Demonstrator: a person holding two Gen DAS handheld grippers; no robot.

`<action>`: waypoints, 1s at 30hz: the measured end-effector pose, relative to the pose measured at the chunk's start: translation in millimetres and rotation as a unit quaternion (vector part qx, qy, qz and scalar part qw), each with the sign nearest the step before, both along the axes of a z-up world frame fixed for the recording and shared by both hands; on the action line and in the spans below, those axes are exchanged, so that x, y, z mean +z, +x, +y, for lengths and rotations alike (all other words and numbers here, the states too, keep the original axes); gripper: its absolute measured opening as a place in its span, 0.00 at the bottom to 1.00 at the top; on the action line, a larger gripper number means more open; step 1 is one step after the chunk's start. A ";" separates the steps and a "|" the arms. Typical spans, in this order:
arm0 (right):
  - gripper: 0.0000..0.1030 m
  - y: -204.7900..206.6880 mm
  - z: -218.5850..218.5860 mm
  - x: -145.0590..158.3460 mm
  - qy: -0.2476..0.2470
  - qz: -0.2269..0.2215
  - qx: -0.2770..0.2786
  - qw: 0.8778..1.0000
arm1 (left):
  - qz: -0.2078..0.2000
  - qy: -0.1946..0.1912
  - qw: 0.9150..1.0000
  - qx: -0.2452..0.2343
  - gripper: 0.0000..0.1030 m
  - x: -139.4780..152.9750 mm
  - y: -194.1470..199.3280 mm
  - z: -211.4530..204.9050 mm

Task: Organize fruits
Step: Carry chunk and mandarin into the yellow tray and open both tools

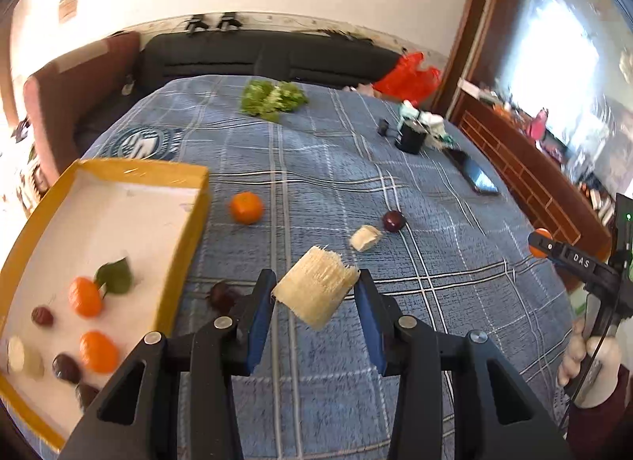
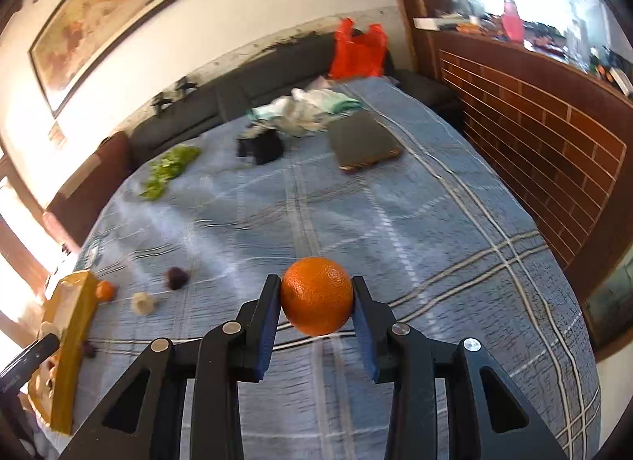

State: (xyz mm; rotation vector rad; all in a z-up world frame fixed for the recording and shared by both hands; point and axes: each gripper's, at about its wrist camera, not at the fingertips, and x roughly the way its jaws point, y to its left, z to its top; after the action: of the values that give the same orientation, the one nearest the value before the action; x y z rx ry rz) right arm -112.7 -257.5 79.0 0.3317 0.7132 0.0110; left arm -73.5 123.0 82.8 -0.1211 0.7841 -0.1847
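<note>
Left gripper (image 1: 316,286) clamps a pale fibrous chunk (image 1: 314,290), apparently light and crushable, across its sides. Right gripper (image 2: 316,296) pinches a firm, smooth orange (image 2: 316,296) at its widest girth.

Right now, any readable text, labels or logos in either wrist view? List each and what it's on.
"DAS": white letters on the black body of the right gripper, seen in the left wrist view.
Round white emblem on the blue plaid blanket: lettering too blurred to read.
Small label on the wall below the framed picture: too small to read.
Nothing else legible.
</note>
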 end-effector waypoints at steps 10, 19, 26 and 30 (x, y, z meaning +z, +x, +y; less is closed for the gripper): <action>0.37 -5.9 112.9 27.8 0.006 -0.016 0.134 0.991 | 0.003 -0.038 0.994 0.107 0.39 1.0 -42.2 91.8; 0.38 -4.7 238.6 32.5 0.002 -0.008 0.257 0.966 | -0.006 -0.020 0.973 0.229 0.39 -3.4 -62.8 175.9; 0.38 -8.0 337.1 17.1 -0.025 0.015 0.351 0.936 | 0.004 -0.007 0.968 0.249 0.39 -14.2 -62.7 197.2; 0.38 -0.5 374.2 1.4 -0.038 0.032 0.376 0.925 | 0.022 -0.013 0.968 0.249 0.39 -27.4 -63.6 204.7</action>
State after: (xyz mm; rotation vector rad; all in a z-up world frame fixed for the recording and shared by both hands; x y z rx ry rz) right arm -113.1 116.8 80.5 -0.0338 0.8697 0.7045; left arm -137.1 327.7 55.4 -0.3423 0.7729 0.2857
